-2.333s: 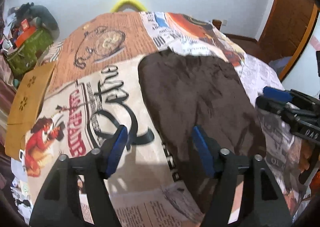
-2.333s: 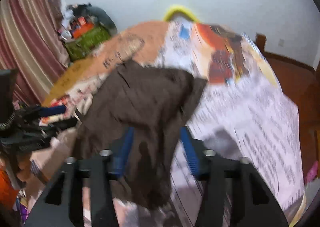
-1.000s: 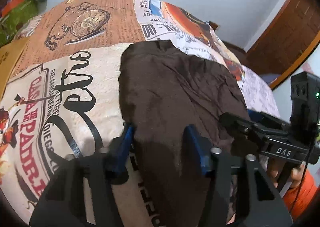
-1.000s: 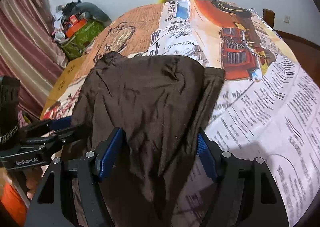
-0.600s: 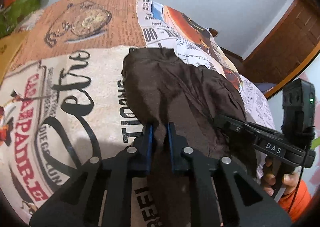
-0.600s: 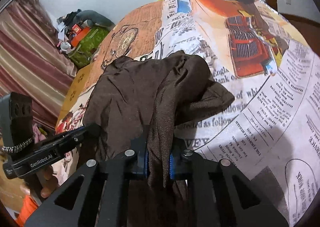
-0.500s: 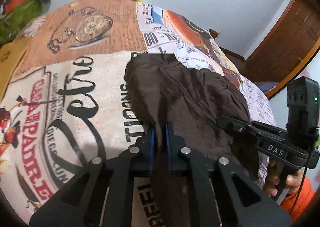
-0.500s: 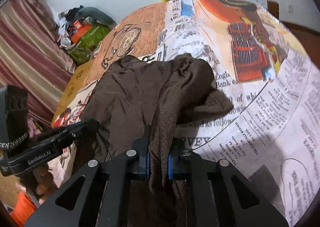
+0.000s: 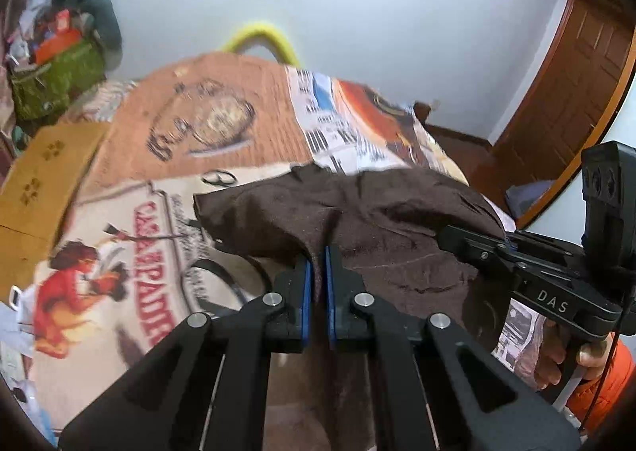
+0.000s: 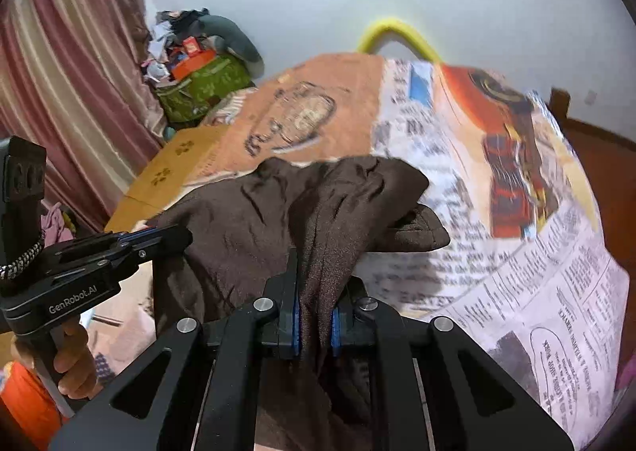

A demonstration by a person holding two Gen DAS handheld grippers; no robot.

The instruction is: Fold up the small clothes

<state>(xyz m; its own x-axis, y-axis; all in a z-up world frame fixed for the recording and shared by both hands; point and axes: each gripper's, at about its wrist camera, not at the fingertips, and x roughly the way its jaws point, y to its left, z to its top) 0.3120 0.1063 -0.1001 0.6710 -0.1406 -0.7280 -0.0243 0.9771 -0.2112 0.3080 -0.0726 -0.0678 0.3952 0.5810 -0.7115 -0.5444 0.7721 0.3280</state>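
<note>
Two grippers each pinch the near edge of one brown cloth [image 9: 381,220]. Left gripper [image 9: 316,272] is squeezed tight on a bunch of it, and the right gripper [image 10: 314,315] is squeezed tight on another bunch. From the left camera, the right gripper sits at about three o'clock. Most of the cloth lies on the printed bed cover [image 10: 516,252], with its near edge lifted up and its far end toward twelve o'clock. I think the fold has only just begun. No neat fold shows yet, so carrying the edge across and smoothing it are left.
</note>
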